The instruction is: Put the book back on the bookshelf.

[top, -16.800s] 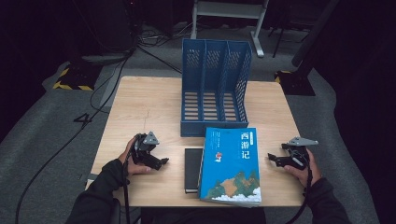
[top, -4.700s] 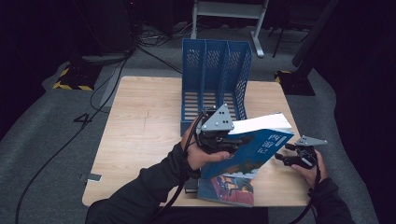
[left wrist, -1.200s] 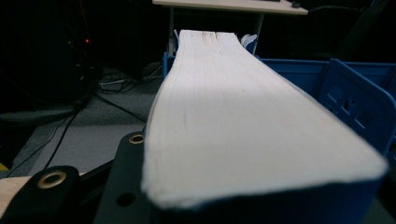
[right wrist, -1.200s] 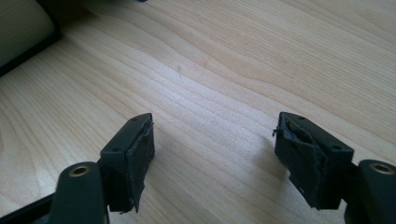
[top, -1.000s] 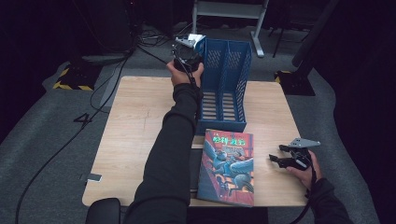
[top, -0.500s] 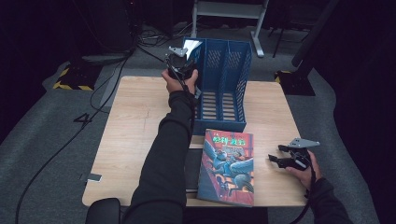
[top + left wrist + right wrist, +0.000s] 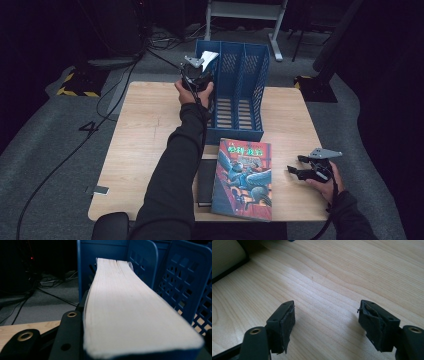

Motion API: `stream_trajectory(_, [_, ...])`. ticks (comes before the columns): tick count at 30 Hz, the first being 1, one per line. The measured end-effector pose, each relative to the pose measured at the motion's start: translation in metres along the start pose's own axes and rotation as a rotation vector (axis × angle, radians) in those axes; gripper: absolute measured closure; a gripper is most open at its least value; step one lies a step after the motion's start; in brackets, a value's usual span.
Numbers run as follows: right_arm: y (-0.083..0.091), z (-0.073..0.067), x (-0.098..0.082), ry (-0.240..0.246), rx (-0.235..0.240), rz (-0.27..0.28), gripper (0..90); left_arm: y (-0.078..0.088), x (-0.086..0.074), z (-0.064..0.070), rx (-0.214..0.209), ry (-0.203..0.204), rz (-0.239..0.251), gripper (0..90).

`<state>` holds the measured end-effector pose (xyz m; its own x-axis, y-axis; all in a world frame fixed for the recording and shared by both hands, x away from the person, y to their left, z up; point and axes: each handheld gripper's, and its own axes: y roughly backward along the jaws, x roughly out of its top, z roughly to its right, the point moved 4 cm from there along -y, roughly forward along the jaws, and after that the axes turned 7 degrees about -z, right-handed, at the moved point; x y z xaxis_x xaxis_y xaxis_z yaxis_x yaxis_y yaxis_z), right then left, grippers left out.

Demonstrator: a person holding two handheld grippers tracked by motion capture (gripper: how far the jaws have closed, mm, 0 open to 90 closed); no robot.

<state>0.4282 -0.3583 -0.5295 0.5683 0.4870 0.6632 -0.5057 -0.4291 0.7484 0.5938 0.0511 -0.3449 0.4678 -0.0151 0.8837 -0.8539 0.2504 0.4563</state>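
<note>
1. Left gripper: at 12 o'clock of the table, arm stretched far out over the wood. It grasps a book, jaws clamped on its covers, page edges facing the gripper's camera.
2. Book: in the left gripper view the pale page block runs from the jaws toward the rack, far end at the rack's blue wall and first divider. In the high view a white corner shows at the top of the rack's left slot. Whether its lower edge touches the slot floor I cannot tell.
3. Rack: blue, perforated, three slots, upright at 12 o'clock on the table, open front facing the person.
4. Right gripper: at 4 o'clock of the table, resting low in the hand near the right edge. Released, jaws spread, bare wood between the pads in the right gripper view.
5. Second book: illustrated cover up, flat at 6 o'clock, just left of the right gripper, apart from it. Its top edge sits near the rack's front lip.
6. Dark book: partly under the illustrated one, at its 9 o'clock side, beside the left sleeve.
7. Floor: grey carpet around the table, cables at 10 o'clock, a yellow-black striped strip farther left.
</note>
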Motion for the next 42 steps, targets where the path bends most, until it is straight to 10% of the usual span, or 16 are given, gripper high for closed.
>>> stream_trajectory(15, [0.000,0.000,0.000,0.002,0.000,0.000,29.6,0.023,-0.018,-0.012,-0.063,-0.146,-0.081,57.9])
stream_trajectory(25, [0.000,0.000,0.000,0.003,0.001,0.001,29.6,0.017,-0.005,-0.014,-0.137,-0.230,-0.193,39.5])
stream_trajectory(33, [0.000,0.001,0.000,0.001,0.003,0.001,29.9,0.017,-0.003,-0.010,-0.048,-0.304,-0.236,55.1])
stream_trajectory(42, [0.000,0.001,0.000,-0.001,0.002,0.002,30.1,0.018,-0.004,-0.009,-0.077,-0.283,-0.216,60.1])
